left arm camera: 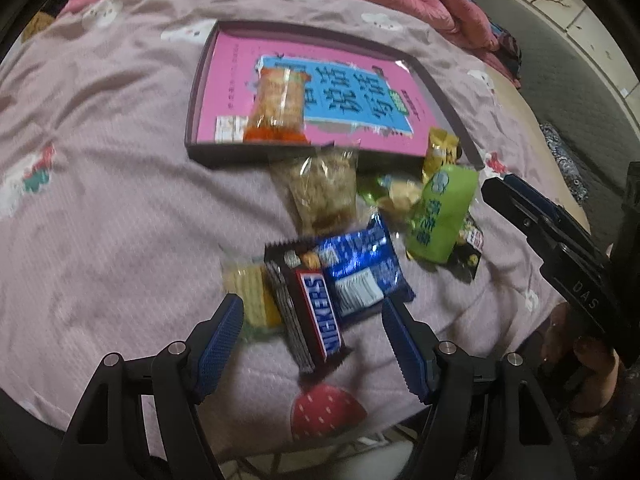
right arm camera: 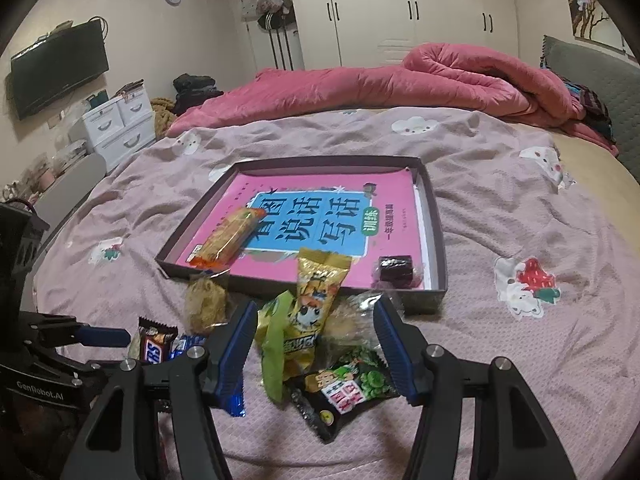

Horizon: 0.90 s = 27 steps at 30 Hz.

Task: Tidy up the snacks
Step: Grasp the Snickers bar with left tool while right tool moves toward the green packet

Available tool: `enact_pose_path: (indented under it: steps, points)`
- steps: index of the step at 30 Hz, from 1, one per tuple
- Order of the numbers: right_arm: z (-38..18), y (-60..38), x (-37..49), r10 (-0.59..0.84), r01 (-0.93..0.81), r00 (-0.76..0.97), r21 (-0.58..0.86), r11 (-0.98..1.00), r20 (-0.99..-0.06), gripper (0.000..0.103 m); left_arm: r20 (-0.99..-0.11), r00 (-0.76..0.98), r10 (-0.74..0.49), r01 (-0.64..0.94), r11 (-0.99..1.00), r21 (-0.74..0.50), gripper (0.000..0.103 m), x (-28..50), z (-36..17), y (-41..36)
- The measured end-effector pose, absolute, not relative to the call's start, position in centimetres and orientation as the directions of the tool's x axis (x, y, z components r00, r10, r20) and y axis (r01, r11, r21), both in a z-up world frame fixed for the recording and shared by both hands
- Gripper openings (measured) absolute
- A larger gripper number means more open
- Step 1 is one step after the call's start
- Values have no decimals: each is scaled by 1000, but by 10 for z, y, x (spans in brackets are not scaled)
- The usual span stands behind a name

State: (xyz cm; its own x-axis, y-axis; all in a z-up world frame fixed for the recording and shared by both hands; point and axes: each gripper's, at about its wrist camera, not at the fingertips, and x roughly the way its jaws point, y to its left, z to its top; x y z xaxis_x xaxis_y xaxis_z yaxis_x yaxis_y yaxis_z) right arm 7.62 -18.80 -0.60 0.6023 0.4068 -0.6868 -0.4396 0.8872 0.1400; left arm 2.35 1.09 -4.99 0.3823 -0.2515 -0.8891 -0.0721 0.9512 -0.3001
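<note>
wrapped snacks [right arm camera: 320, 344] lie heaped on the bedspread before a shallow tray [right arm camera: 438, 236] (two inside).

Dim, warm indoor light; both views heavily fisheyed

Your left view smears with motion blur; glare flecks the blue wrapper [left arm camera: 360, 268] at centre; black vignette crowds every corner, worst at 7 and 5 o'clock.

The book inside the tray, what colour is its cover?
Pink, with a blue panel; the book shows best in the right wrist view.

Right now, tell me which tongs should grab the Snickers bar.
Left. The left tongs hang open right over the Snickers bar; the right tongs frame the yellow packet instead.
</note>
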Motion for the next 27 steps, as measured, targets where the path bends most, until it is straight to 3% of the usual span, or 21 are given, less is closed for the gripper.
enact_pose_path:
  steps: [9, 17, 27]
  points:
    - [-9, -179, 69, 424, -482, 572, 131, 866, -702, 60, -883, 381, -275, -79, 942, -327, 72, 12, -52, 10]
    - [-11, -177, 68, 423, -483, 563, 132, 865, -710, 60, -887, 357, -292, -92, 934, -344, 44, 9, -58, 9]
    - [-19, -170, 69, 428, -502, 542, 129, 855, -724, 60, -899, 330, -288, -106, 935, -338, 41, 23, -73, 3]
